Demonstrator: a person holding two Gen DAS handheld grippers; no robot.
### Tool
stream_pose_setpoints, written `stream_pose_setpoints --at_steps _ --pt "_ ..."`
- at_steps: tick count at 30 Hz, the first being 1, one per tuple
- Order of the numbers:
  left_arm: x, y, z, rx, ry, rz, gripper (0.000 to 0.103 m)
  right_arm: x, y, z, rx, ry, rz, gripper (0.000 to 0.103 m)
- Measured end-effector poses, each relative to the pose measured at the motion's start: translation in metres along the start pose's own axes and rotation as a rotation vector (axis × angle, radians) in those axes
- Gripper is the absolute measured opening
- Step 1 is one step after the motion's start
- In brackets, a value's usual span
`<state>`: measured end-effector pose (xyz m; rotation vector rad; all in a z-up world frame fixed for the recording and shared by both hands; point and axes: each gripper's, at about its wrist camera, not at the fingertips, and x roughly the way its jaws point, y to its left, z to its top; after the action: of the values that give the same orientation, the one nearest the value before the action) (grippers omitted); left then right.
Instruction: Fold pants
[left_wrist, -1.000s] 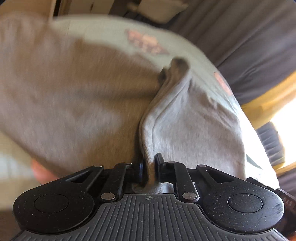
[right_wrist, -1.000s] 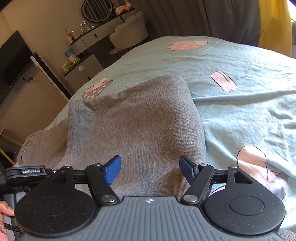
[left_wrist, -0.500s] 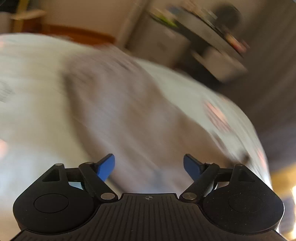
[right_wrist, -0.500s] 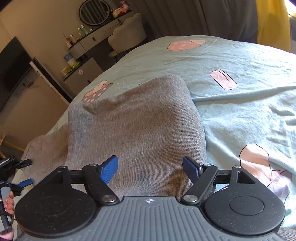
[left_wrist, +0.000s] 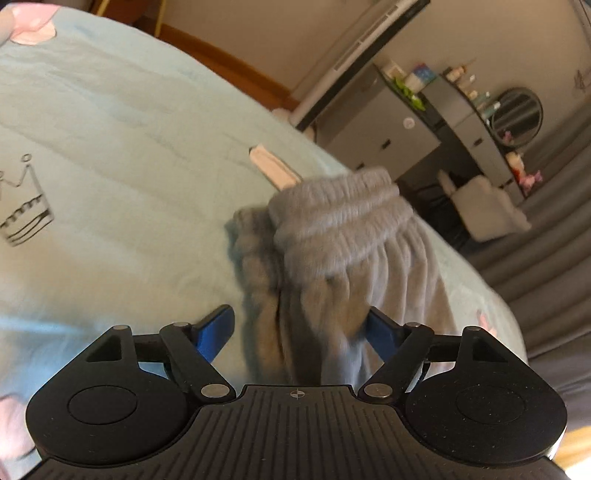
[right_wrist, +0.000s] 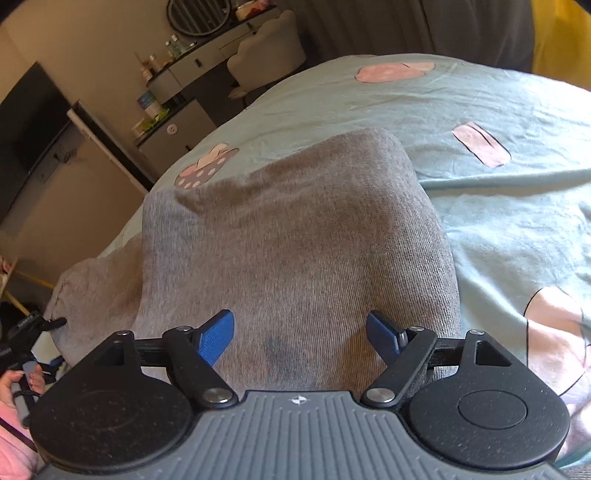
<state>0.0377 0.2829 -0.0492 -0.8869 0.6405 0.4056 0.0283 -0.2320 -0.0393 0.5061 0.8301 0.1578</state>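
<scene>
**Both grippers off the cloth, 1 pair of grey sweatpants on the bed**

Left gripper (left_wrist: 299, 328): its 2 blue pads stand wide apart and the jaws are closing a little; grey cloth lies in front of and under the gap, but neither pad presses on it. Just beyond is the sweatpants (left_wrist: 343, 236) waistband, 1 ribbed elastic band, bunched up and raised, w/ gathered fabric falling toward the gripper. It sits near the bed's edge on the room side.

Right gripper (right_wrist: 300, 338): 2 blue pads also spread wide, nothing clamped, hanging over the folded body of the sweatpants (right_wrist: 295, 236). That part lies flat, 1 smooth rectangular panel, w/ a 2nd layer sticking out at its left toward the bed edge.

Bed sheet (right_wrist: 509, 229): light blue w/ pink prints; 4 prints show in the right view, plus 1 crown drawing (left_wrist: 24, 210) in the left view.

Far left in the right view, a hand (right_wrist: 14, 384) grips the other tool's handle. Beyond the bed: 1 chair (right_wrist: 266, 51), 1 round mirror (right_wrist: 201, 14).
</scene>
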Motion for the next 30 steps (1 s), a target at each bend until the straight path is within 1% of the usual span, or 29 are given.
stream_pose_setpoints --at_steps 1,3,5,6,7,9,12,14,17,18,21,24,27,30 --pt "0.003 0.002 0.003 -0.011 -0.003 -0.017 0.082 0.001 -0.002 0.000 0.012 0.000 0.004 0.080" --pt "0.012 0.004 0.008 -0.019 0.007 -0.035 0.075 0.002 -0.004 0.001 0.029 -0.002 0.011 0.080" --pt "0.014 0.003 0.012 -0.020 0.016 -0.041 0.064 0.003 -0.005 0.002 0.036 -0.007 0.017 0.080" --pt "0.013 0.004 0.012 -0.013 0.020 -0.038 0.052 0.004 -0.006 0.002 0.039 -0.008 0.018 0.080" --pt "0.011 0.003 0.013 -0.007 0.033 -0.041 0.046 0.005 -0.006 0.003 0.042 -0.009 0.020 0.081" --pt "0.008 -0.002 0.018 0.011 0.028 -0.053 0.040 0.004 -0.008 0.003 0.052 -0.014 0.031 0.081" --pt "-0.012 -0.018 0.017 0.109 -0.007 -0.058 0.033 0.003 -0.012 0.004 0.077 -0.024 0.049 0.081" --pt "-0.026 -0.043 0.015 0.211 -0.046 -0.063 0.029 0.000 -0.015 0.004 0.088 -0.033 0.056 0.081" --pt "-0.051 -0.088 0.002 0.379 -0.113 -0.072 0.026 -0.005 -0.018 0.003 0.100 -0.053 0.075 0.081" --pt "-0.061 -0.106 -0.006 0.445 -0.137 -0.083 0.025 -0.007 -0.019 0.003 0.108 -0.062 0.083 0.081" --pt "-0.085 -0.150 -0.034 0.593 -0.188 -0.125 0.024 -0.012 -0.023 0.003 0.136 -0.091 0.116 0.081" --pt "-0.108 -0.192 -0.076 0.736 -0.223 -0.204 0.024 -0.018 -0.027 0.001 0.144 -0.118 0.150 0.081" --pt "-0.118 -0.224 -0.122 0.840 -0.204 -0.261 0.023 -0.022 -0.027 0.000 0.136 -0.124 0.164 0.081" --pt "-0.114 -0.244 -0.179 0.965 -0.150 -0.313 0.023 -0.026 -0.026 0.000 0.130 -0.131 0.179 0.081"
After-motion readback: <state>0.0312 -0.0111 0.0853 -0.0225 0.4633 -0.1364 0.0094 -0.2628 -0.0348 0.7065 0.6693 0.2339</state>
